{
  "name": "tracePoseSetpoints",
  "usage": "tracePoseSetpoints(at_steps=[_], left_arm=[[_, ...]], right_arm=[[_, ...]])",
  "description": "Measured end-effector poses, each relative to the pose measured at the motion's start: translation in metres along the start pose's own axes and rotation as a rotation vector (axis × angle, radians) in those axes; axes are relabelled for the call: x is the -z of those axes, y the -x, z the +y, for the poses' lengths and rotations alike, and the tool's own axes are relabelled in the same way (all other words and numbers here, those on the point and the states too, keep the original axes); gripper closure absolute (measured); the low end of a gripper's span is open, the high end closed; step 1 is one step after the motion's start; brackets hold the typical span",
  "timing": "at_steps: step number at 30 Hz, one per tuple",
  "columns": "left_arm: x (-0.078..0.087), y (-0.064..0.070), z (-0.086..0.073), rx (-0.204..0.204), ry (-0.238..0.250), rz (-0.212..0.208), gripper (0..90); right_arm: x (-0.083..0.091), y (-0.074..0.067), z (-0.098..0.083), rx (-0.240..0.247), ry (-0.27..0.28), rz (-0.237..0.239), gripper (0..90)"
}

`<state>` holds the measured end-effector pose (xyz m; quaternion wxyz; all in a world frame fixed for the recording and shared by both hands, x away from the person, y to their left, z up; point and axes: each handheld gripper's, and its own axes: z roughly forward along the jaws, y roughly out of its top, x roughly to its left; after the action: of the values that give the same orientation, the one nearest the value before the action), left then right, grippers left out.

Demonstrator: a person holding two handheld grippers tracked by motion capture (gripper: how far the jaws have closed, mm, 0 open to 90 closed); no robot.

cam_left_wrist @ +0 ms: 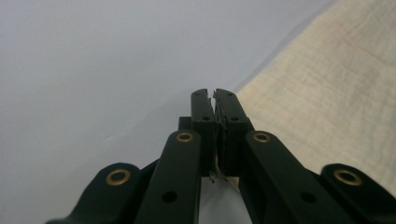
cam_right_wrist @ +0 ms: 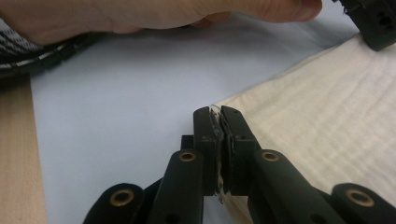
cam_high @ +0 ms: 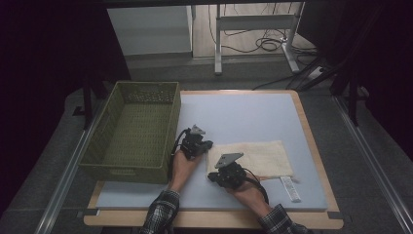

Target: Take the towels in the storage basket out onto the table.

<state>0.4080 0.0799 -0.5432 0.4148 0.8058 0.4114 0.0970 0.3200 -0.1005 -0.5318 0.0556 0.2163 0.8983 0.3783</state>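
A cream cloth (cam_high: 263,158) lies flat on the pale blue mat, right of centre. My left gripper (cam_high: 208,146) sits at the cloth's far left corner. In the left gripper view its jaws (cam_left_wrist: 214,93) are pressed together with a thin sliver of fabric between the pads, and the cloth (cam_left_wrist: 327,84) spreads to the right. My right gripper (cam_high: 213,174) is at the near left corner. The right gripper view has it (cam_right_wrist: 215,110) shut with a fold of the cloth (cam_right_wrist: 327,107) pinched between the pads. The left hand (cam_right_wrist: 140,14) and left gripper (cam_right_wrist: 373,23) lie beyond.
A green woven basket (cam_high: 131,131) stands along the mat's left side, close to the left hand. A small white bar (cam_high: 290,188) lies near the front right, just past the cloth. The blue mat (cam_high: 243,117) stretches bare behind the cloth.
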Motion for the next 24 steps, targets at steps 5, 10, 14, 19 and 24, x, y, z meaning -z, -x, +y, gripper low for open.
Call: tracePoseSetpoints(at_steps=[5, 10, 14, 19, 24], left_arm=[[0.012, 0.003, 0.002, 0.006, 0.058, 0.07, 88.4], [0.02, 0.003, 0.002, 0.029, 0.089, 0.082, 88.1], [0.021, 0.007, 0.008, 0.02, 0.11, 0.067, 87.7], [0.019, 0.02, 0.021, -0.03, 0.124, 0.052, 87.6], [0.012, 0.033, 0.032, -0.088, 0.126, 0.032, 87.5]], right_arm=[[-0.001, -0.002, 0.007, 0.003, 0.028, 0.007, 85.8], [-0.001, -0.006, 0.017, 0.008, 0.067, 0.021, 85.8], [0.007, -0.005, 0.015, 0.005, 0.08, 0.015, 85.7], [0.026, 0.0, 0.008, -0.013, 0.113, -0.002, 85.5], [0.043, 0.006, -0.003, -0.029, 0.135, -0.026, 85.5]])
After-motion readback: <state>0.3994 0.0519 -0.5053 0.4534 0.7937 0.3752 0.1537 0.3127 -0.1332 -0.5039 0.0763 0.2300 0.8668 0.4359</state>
